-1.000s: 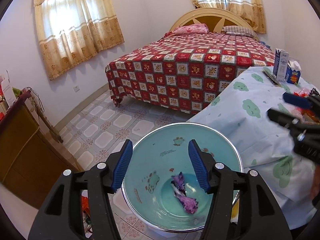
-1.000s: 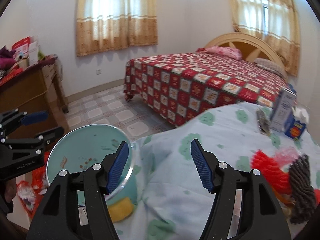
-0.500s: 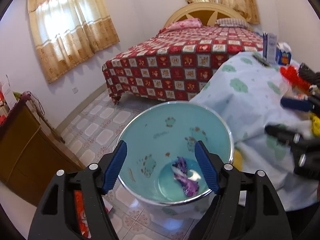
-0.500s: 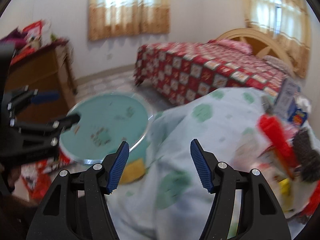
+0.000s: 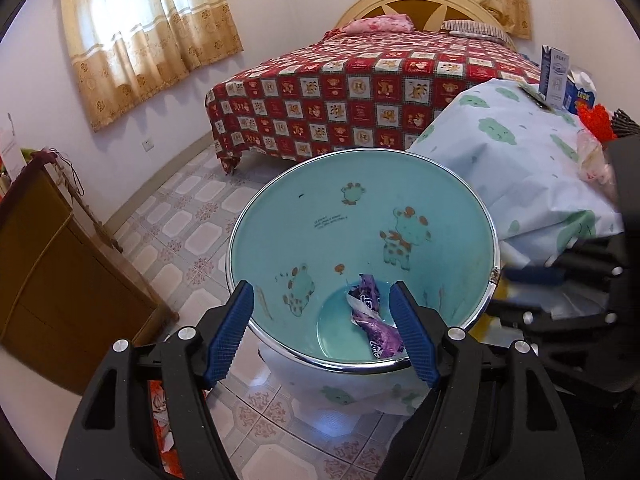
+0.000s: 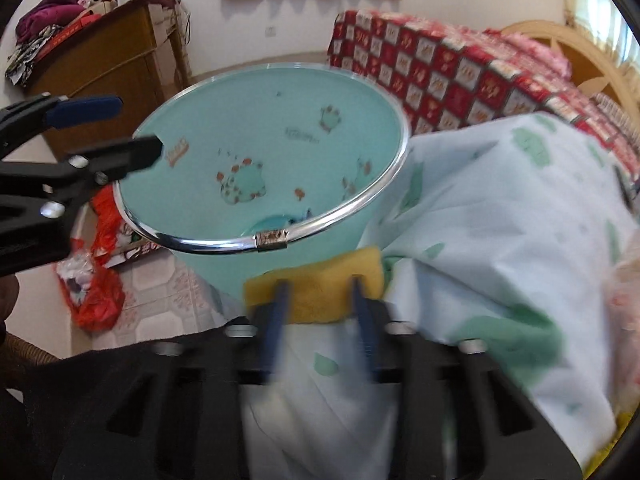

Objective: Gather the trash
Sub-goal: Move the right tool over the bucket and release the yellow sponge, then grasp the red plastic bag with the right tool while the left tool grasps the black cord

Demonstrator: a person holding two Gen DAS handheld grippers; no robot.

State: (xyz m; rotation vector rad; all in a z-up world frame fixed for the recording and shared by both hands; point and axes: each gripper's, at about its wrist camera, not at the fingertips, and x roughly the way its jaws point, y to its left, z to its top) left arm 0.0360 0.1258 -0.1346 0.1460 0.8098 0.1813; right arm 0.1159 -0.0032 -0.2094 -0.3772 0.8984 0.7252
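A teal bin (image 5: 340, 208) with a chrome rim stands on the tiled floor beside the table; a crumpled purple wrapper (image 5: 372, 320) lies at its bottom. My left gripper (image 5: 320, 300) hangs open over the bin's near rim with nothing between its fingers; the right wrist view shows it (image 6: 104, 128) at the bin's (image 6: 272, 128) left edge. My right gripper (image 6: 319, 284) is blurred, pointing steeply down at the table's edge, jaws closing. Only draped tablecloth shows between them. A yellow sponge (image 6: 312, 280) lies just beyond the fingertips, wider than their gap.
The cloud-print tablecloth (image 5: 520, 148) carries a milk carton (image 5: 554, 76), a tissue box and red and dark fuzzy items (image 5: 596, 120). A wooden cabinet (image 5: 48, 260) stands left. A red plastic bag (image 6: 96, 288) lies on the floor by the bin. A checked bed (image 5: 360, 88) lies behind.
My right gripper dropped toward the table's edge, tilted downward, and its jaws narrowed. My left gripper sank closer to the bin and opened a little wider.
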